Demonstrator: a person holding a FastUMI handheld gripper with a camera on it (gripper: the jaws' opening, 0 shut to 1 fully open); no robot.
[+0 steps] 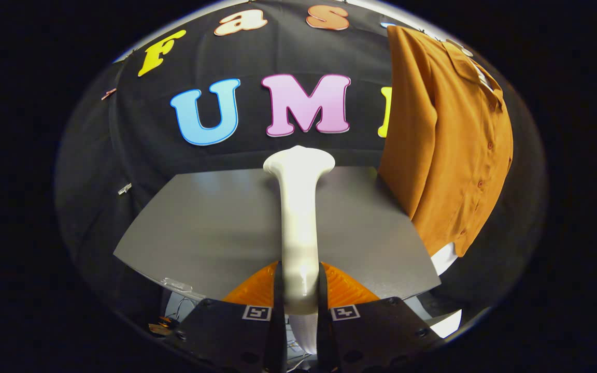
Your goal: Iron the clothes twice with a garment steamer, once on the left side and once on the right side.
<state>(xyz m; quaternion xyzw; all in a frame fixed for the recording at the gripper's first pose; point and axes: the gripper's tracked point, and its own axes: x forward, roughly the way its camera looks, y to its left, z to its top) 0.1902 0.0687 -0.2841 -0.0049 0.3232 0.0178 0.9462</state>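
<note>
Grey worktop (215, 223) spreads out beyond the gripper (298, 298), which is clamped on the white garment steamer (298, 217), both fingers squeezing its handle so the head sticks straight out ahead, probably for easy aiming. Off to the right and further ahead hangs the rust-orange shirt (449, 145), buttoned, draping in soft folds, not yet touched by the steamer's head.

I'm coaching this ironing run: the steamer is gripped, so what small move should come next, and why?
Probably swing the garment steamer toward the orange shirt and bring its head up to the fabric. The gripper has both fingers pressed on the steamer's handle, so the grasp looks done, but the head points over the grey table with the hanging shirt off to the side, apart from it.
</note>
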